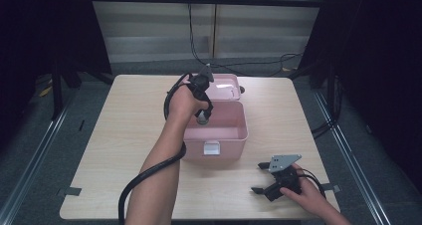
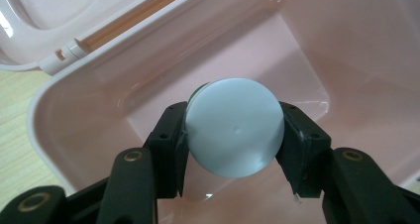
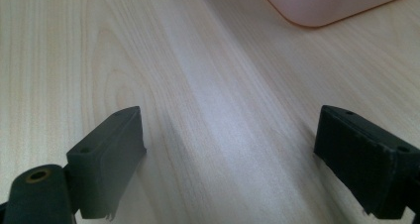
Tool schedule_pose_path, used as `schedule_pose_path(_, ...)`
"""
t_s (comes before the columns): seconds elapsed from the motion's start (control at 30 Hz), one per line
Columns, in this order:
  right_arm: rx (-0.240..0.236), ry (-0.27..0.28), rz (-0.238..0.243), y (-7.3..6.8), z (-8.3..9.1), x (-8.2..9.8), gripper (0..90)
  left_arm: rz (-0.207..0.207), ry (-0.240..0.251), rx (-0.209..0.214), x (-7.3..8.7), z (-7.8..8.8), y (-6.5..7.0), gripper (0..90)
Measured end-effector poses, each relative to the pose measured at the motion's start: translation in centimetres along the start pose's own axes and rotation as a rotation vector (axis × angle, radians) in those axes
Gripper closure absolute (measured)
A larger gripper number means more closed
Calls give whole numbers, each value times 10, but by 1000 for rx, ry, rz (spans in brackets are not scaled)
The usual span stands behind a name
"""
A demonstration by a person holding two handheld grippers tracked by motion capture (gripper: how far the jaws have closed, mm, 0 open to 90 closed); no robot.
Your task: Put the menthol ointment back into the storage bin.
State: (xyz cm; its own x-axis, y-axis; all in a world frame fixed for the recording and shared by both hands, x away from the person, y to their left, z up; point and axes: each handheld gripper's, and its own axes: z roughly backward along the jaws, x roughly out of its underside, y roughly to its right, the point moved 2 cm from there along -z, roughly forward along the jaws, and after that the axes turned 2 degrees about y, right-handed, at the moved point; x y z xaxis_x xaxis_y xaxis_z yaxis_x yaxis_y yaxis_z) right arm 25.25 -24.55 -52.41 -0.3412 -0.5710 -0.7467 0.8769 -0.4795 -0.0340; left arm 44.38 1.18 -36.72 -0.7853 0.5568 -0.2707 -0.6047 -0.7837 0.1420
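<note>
A pink plastic box [image 1: 219, 135] stands open at the table's middle, its lid [image 1: 224, 85] folded back behind it. My left gripper [image 1: 203, 116] points down over the box's back left corner, shut on a round pale-capped container [image 2: 235, 127] with a trace of green behind the cap; it hangs above the box's bare floor [image 2: 297, 70]. The same container [image 1: 203, 118] shows small in the high view. My right gripper [image 1: 261, 177] rests low near the table's front right, jaws wide open with bare wood between them [image 3: 228, 135].
The box's corner [image 3: 322, 6] lies ahead of the right gripper. A white latch [image 1: 211, 148] sits on the box's front wall. Cables [image 1: 149, 177] trail from the left gripper along the forearm. The wooden table [image 1: 124, 135] has bare room left of the box.
</note>
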Motion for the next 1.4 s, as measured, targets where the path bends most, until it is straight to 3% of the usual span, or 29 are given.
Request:
schedule_pose_path(0.57, 0, 1, 1, 0, 0, 0, 112, 47, -14, -11, -3, -31, -3, 500)
schedule_pose_path(1.1, -1, 0, 1, 0, 0, 0, 112, 167, -15, -22, 2, -57, -12, 499)
schedule_pose_path(1.4, 0, 0, 0, 0, 0, 0, 112, 209, -2, -45, 5, -70, -18, 499)
